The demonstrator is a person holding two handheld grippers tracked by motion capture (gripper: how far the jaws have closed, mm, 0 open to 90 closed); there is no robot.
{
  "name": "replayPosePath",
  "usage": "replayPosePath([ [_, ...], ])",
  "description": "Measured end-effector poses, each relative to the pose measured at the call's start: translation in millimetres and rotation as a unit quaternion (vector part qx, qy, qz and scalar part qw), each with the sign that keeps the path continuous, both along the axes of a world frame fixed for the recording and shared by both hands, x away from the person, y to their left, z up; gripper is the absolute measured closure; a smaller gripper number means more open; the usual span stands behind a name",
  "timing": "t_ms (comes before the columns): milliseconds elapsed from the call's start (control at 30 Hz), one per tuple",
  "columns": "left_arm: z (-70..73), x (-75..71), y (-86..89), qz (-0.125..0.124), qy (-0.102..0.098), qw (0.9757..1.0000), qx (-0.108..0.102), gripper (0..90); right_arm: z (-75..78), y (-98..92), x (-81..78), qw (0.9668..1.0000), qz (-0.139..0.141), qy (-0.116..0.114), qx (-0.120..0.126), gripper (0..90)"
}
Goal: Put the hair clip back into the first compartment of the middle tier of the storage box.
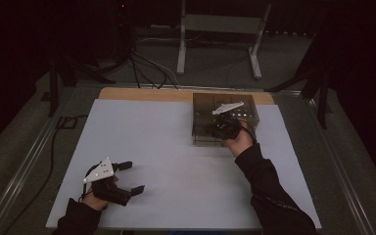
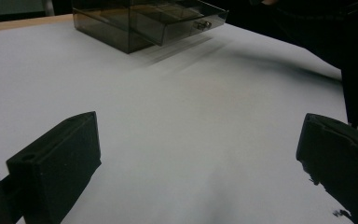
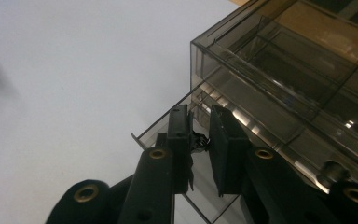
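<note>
The right gripper (image 3: 199, 140) has its fingers (image 3: 179, 140) drawn close together, pinching the small knob of the lower drawer (image 3: 168, 133) of the smoky clear drawer box (image 1: 225, 117) — the drawer stands partly out of the box just ahead of the fingertips. The left gripper (image 1: 133, 177) rests on the white table (image 1: 176, 161) with fingers spread wide around bare surface — the box lies well beyond them
</note>
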State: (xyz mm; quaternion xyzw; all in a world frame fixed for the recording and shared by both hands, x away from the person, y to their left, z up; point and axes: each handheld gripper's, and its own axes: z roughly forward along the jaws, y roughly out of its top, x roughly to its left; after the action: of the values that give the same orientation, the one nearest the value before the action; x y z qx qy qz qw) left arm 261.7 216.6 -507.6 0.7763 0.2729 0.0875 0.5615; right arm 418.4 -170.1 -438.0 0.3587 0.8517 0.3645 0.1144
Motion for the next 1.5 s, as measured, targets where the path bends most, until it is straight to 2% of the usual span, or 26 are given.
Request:
replayPosePath([
  [267,0.1,0.0,-0.5,-0.001,-0.001,1.0,0.004,0.7,-8.8,5.4,8.1,0.9999,-0.003,0.013,-0.008,78.4],
  [567,0.0,-0.1,-0.2,-0.001,0.0,1.0,0.0,0.7,-17.8,12.6,9.6,0.9995,0.003,0.023,-0.021,78.2],
  [800,-0.2,0.1,-0.1,-0.001,0.0,1.0,0.001,0.7,-22.0,13.8,11.4,0.9993,0.001,0.029,-0.021,77.8],
  [900,0.0,-0.2,-0.3,-0.002,-0.001,1.0,0.0,0.7,-21.2,12.5,12.0,0.9994,-0.004,0.032,-0.009,69.8],
  [1067,0.0,-0.1,-0.2,-0.001,0.0,1.0,0.0,0.7,-18.8,11.1,10.7,0.9995,-0.004,0.032,-0.004,60.2],
  [1267,-0.1,0.0,-0.5,-0.003,0.0,1.0,0.003,0.7,-13.2,9.0,5.5,0.9996,-0.009,0.022,0.012,45.3],
  [1500,0.5,-0.1,-0.9,-0.003,-0.002,1.0,0.0,0.7,-9.5,6.6,1.0,0.9994,-0.017,0.022,0.022,35.9],
])
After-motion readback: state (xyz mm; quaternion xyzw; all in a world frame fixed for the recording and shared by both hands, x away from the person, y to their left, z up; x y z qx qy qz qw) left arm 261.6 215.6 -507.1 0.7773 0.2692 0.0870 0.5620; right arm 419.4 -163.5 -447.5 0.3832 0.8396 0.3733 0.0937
